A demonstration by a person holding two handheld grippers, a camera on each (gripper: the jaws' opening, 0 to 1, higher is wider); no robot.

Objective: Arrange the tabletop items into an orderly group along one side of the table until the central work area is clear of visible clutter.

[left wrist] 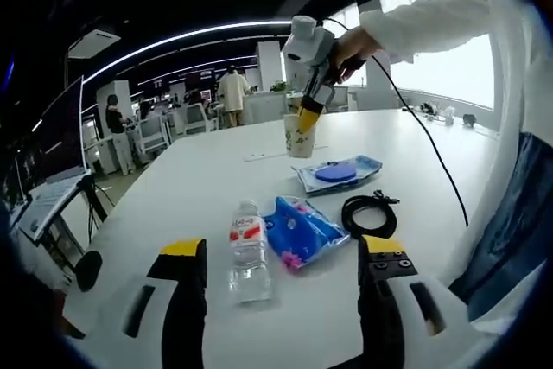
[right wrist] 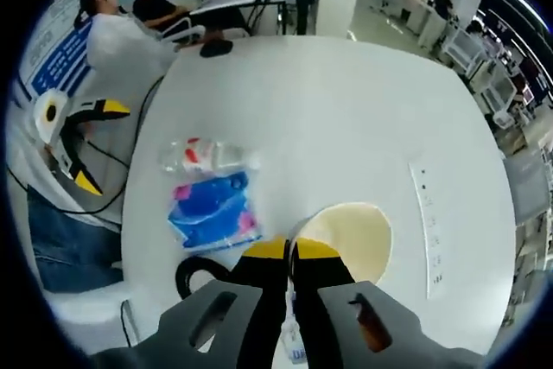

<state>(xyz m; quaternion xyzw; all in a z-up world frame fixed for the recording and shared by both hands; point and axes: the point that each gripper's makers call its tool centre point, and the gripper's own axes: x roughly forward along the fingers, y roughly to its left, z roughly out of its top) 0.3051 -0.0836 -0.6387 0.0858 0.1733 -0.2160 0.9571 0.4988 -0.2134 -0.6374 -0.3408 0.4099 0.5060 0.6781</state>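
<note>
Table: white round-cornered tabletop (left wrist: 216, 170) is seen in an open office, with the items gathered toward its near right part in the left gripper view.
Left gripper: the left gripper (left wrist: 282, 257) is held low over the near edge, its yellow-tipped jaws spread wide apart with nothing between them.
Water bottle: a clear water bottle (left wrist: 248, 251) with a red-and-white label is laid on its side just beyond those jaws.
Blue packet: a blue packet (left wrist: 299, 229) with pink print is seen right of the bottle, almost touching it.
Cable: a coiled black cable (left wrist: 368, 212) is laid right of the packet.
Pouch: a clear pouch (left wrist: 339, 173) holding a blue disc is placed farther back.
Paper cup: a paper cup (left wrist: 301, 136) is stood upright beyond the pouch.
Right gripper: the right gripper (right wrist: 290, 252) is brought down from above, its jaws pinched together on the cup's rim.
Person: a white-sleeved hand (left wrist: 350, 49) is wrapped around the right gripper's handle.
</note>
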